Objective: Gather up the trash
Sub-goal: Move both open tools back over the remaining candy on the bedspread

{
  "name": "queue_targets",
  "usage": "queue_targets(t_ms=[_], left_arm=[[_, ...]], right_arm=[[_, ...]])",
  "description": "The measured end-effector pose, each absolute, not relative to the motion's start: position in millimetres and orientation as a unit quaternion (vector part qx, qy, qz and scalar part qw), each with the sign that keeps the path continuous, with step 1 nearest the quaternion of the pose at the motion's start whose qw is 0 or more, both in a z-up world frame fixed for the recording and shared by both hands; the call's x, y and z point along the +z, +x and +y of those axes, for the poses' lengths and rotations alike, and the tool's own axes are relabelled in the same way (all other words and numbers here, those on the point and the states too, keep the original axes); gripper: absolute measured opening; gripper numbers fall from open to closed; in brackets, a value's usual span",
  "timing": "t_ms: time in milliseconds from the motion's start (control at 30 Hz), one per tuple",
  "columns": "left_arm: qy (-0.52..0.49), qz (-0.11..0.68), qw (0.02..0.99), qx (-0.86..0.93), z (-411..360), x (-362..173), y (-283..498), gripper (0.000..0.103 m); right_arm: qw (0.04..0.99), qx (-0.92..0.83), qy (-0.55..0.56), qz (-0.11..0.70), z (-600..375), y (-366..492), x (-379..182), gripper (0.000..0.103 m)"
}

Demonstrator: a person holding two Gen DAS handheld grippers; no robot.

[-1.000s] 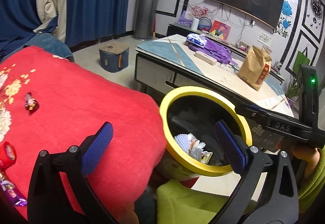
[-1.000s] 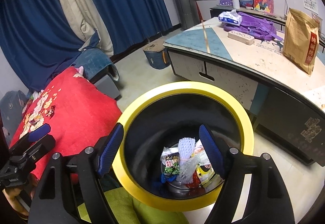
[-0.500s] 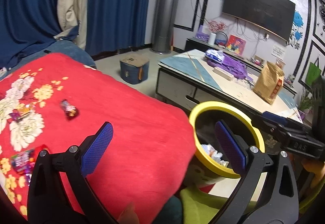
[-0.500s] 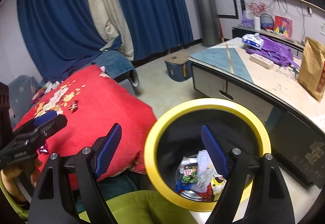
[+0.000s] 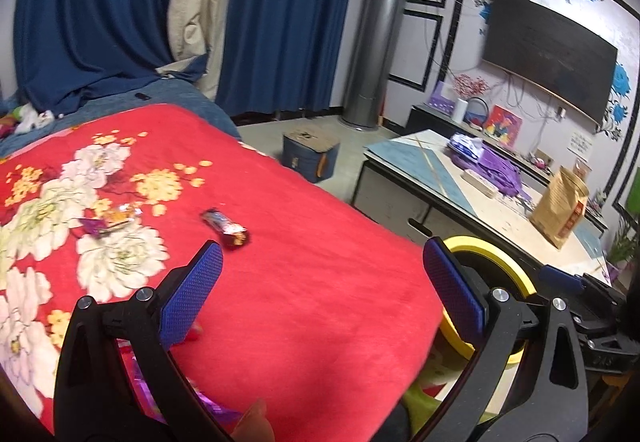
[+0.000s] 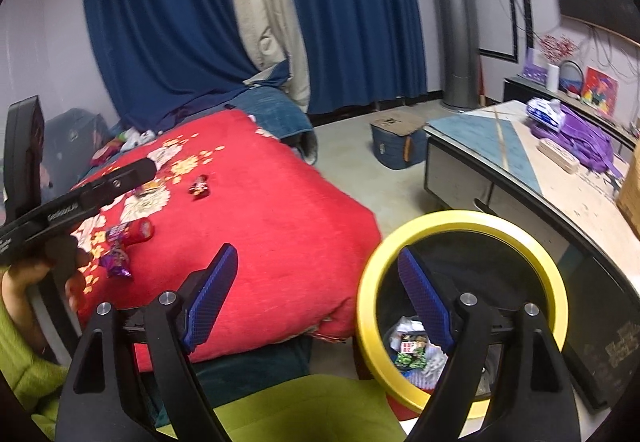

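My left gripper is open and empty above the red flowered blanket. A dark candy wrapper lies just ahead of its left finger, and a purple-orange wrapper lies further left. My right gripper is open and empty between the blanket's edge and the yellow-rimmed trash bin, which holds several wrappers. In the right wrist view a red round piece, a purple wrapper and a small dark wrapper lie on the blanket. The bin's rim shows beside my left gripper's right finger.
A low table with a purple bag and a brown paper bag stands right of the bin. A small blue box sits on the floor. Blue curtains hang behind the blanket.
Both grippers have swung left, away from over the bin and toward the blanket. The wrappers on the blanket have come into fuller view. Both stay open.
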State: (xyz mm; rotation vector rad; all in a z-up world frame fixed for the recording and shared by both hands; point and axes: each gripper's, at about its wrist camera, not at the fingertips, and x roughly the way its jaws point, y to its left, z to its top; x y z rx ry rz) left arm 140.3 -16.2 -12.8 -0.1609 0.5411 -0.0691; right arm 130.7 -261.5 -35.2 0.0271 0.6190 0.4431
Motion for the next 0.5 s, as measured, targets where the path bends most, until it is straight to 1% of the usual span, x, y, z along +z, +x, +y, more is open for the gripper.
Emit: queue_targets(t_ms=[67,500], left_arm=[[-0.083,0.267,0.960,-0.025,-5,-12,138,0.092],[-0.100,0.265,0.959,0.035,58,-10,123,0.092]], right_arm=[[0.927,0.226,0.008,0.300,-253,129,-33,0.082],[0.896,0.323,-0.030,0.305,-175,117,-31,0.082]])
